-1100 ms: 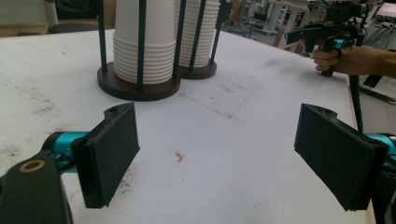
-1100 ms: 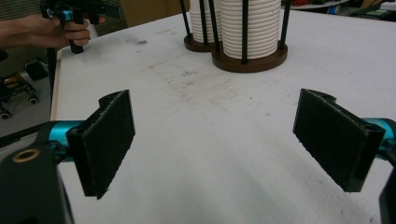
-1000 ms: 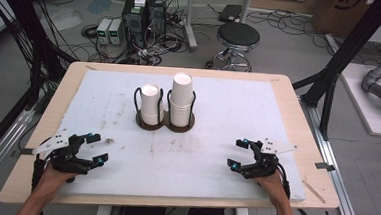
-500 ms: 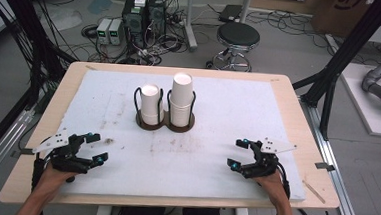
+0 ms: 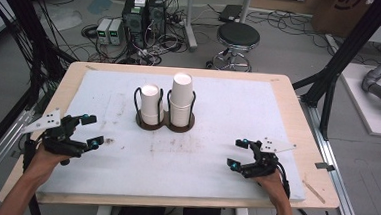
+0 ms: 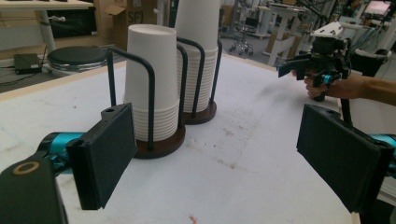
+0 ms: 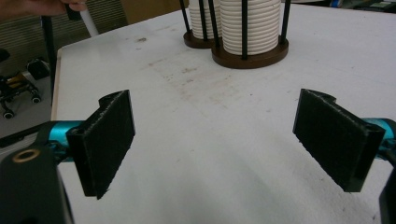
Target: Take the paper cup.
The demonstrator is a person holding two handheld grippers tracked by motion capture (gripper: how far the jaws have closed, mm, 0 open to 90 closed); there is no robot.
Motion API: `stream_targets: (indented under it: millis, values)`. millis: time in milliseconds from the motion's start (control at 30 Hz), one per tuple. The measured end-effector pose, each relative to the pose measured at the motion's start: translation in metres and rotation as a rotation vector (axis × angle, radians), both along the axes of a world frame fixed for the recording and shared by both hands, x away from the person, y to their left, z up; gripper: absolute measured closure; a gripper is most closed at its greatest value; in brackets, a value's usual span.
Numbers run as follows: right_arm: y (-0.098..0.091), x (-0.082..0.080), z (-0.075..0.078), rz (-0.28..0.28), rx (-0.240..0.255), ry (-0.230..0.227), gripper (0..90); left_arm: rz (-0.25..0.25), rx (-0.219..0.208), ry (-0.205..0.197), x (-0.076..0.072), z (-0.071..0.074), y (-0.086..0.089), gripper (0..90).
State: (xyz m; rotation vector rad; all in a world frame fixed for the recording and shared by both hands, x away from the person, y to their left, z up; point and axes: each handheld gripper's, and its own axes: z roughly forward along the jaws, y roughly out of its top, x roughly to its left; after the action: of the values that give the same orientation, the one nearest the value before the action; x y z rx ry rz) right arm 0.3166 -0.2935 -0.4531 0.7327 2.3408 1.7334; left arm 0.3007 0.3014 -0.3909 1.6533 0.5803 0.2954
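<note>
the left gripper is hovering near the table's left edge, jaws spread with nothing between. the cup stacks are standing in their holders mid-table, well apart from both. the right gripper is gaping empty near the front right.

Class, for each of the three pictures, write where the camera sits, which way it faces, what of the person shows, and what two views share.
High view: above the person's side, looking forward and down on the table; both forearms, left claw and right claw show.
Left gripper view: rides the left claw, facing the cup stacks; the other hand shows.
Right gripper view: rides the right claw, facing the cup stacks low across the table.
Shared: both gripper views see the cup stacks in their wire holders.
</note>
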Motion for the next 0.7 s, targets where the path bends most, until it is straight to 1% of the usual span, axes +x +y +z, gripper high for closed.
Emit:
stream_targets:
  millis: [33,67,100,367,567,633,700]
  values:
    - [0.0,0.0,0.0,0.0,0.0,0.0,13.3,-0.005,0.006,-0.002,0.002,0.003,-0.001,11.9]
    - [0.0,0.0,0.0,0.001,0.0,0.003,13.3,-0.018,0.013,-0.005,0.007,0.012,-0.003,11.9]
    - [0.0,0.0,0.0,0.001,0.0,0.003,13.3,-0.018,0.013,-0.005,0.007,0.012,-0.003,11.9]
    - [0.0,0.0,0.0,-0.002,-0.001,0.0,13.4,-0.061,0.065,-0.029,0.027,0.05,-0.012,11.9]
    - [0.0,-0.001,0.0,-0.001,-0.002,0.002,13.3,-0.104,0.143,-0.05,0.047,0.084,-0.027,11.9]
    - [0.0,0.0,0.0,0.0,0.0,0.0,13.4,-0.118,0.156,-0.057,0.053,0.094,-0.032,11.9]
    - [0.0,0.0,0.0,0.0,0.001,0.0,13.3,-0.122,0.177,-0.07,0.059,0.103,-0.038,11.9]
